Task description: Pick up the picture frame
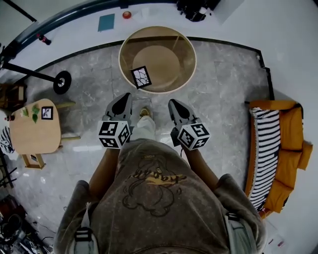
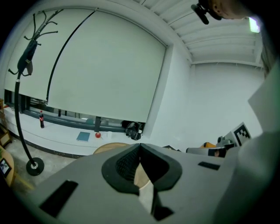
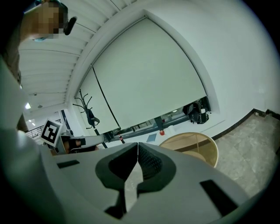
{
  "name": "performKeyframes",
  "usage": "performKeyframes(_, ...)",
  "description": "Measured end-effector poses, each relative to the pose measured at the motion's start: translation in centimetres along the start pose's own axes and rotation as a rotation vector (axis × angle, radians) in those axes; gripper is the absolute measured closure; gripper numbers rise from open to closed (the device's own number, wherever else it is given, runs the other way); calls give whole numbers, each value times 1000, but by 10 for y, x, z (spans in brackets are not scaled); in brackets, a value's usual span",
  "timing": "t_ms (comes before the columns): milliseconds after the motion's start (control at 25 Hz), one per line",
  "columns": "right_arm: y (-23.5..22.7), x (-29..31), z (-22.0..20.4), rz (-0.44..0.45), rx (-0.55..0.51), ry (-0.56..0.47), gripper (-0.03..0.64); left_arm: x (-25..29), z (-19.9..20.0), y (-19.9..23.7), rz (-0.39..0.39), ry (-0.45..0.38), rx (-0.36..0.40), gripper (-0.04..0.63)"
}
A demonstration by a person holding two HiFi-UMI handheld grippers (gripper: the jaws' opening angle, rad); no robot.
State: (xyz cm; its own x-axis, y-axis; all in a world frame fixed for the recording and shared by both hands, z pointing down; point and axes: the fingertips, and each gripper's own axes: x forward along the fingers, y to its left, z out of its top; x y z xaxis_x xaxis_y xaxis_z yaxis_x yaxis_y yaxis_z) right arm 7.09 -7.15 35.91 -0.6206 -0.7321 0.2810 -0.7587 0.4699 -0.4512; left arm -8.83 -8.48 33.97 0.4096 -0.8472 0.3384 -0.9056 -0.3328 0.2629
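A black-and-white picture frame (image 1: pixel 141 77) lies on the round glass-topped table (image 1: pixel 189 59), near its front-left rim. A second, smaller frame (image 1: pixel 46 112) stands on the small wooden side table (image 1: pixel 35 134) at the left. My left gripper (image 1: pixel 124 98) and right gripper (image 1: pixel 174 103) are held side by side in front of my body, short of the round table and pointing toward it. Both are shut with nothing between the jaws, as the left gripper view (image 2: pixel 140 145) and the right gripper view (image 3: pixel 138 144) show. The round table (image 3: pixel 192 142) lies ahead of them.
An orange sofa (image 1: pixel 290 144) with a striped blanket (image 1: pixel 263 154) stands at the right. A coat stand's round base (image 1: pixel 62 82) sits on the grey floor at the left. A red object (image 1: pixel 127 15) and a blue book (image 1: pixel 106 22) rest on the far ledge.
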Motion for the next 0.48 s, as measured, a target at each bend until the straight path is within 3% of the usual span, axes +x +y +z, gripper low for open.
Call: performKeyframes(480, -29, 73, 53, -39, -26, -22, 597, 69, 46, 45, -31, 17, 23, 577)
